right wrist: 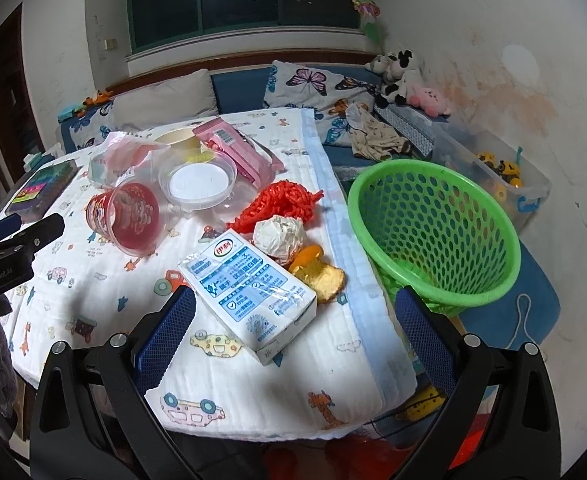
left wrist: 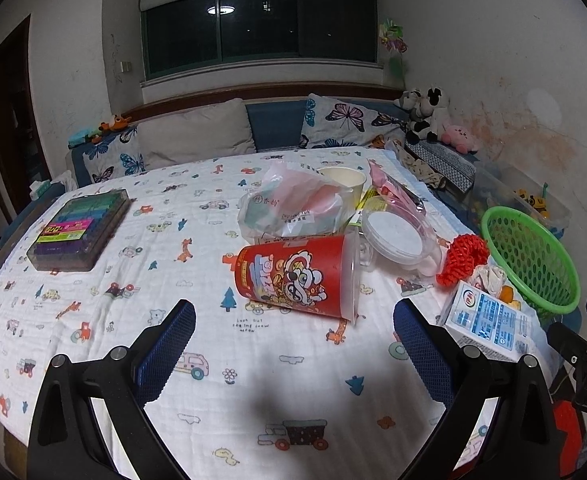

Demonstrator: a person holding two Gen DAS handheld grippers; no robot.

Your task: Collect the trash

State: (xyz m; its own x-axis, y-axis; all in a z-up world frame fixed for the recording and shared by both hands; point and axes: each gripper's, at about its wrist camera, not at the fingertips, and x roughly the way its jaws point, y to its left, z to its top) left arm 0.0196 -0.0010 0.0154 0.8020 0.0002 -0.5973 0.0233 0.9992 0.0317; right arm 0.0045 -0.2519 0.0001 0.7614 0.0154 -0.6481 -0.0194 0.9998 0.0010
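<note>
Blue-padded right gripper (right wrist: 295, 316): nearest the viewer; jaws spread wide and empty, poised just short of the milk carton.
Left gripper (left wrist: 293, 328): likewise spread wide and holding nothing, aimed at the red cup.
Milk carton (right wrist: 249, 292): white and blue, lying flat on the printed quilt (right wrist: 93, 300) between the right gripper's fingers in view, at 12 o'clock from them.
Peel and paper: orange peel scraps (right wrist: 319, 270) touch the carton's far end; a crumpled paper ball (right wrist: 279, 236) sits just beyond.
Red cup (left wrist: 299, 278): on its side with a clear lid, at 12 o'clock from the left gripper, not yet touched.
Red mesh net (right wrist: 283, 200): bunched, beyond the paper ball.
Clear lidded tub (right wrist: 199, 182): at 11 o'clock from the right gripper, beside the cup.
Far litter: plastic bag (left wrist: 293, 204), paper cup (left wrist: 343, 184) and pink wrapper (right wrist: 237, 148), heaped together.
Green basket (right wrist: 433, 236): tilted, off the quilt's edge at 2 o'clock from the right gripper; it appears empty.
Step in hand: apparently the approach to a first pick; nothing is collected yet.
Next move: probably advancing the right gripper until its fingers straddle the carton's narrow sides, closing firmly, then carrying it toward 2 o'clock into the basket.
</note>
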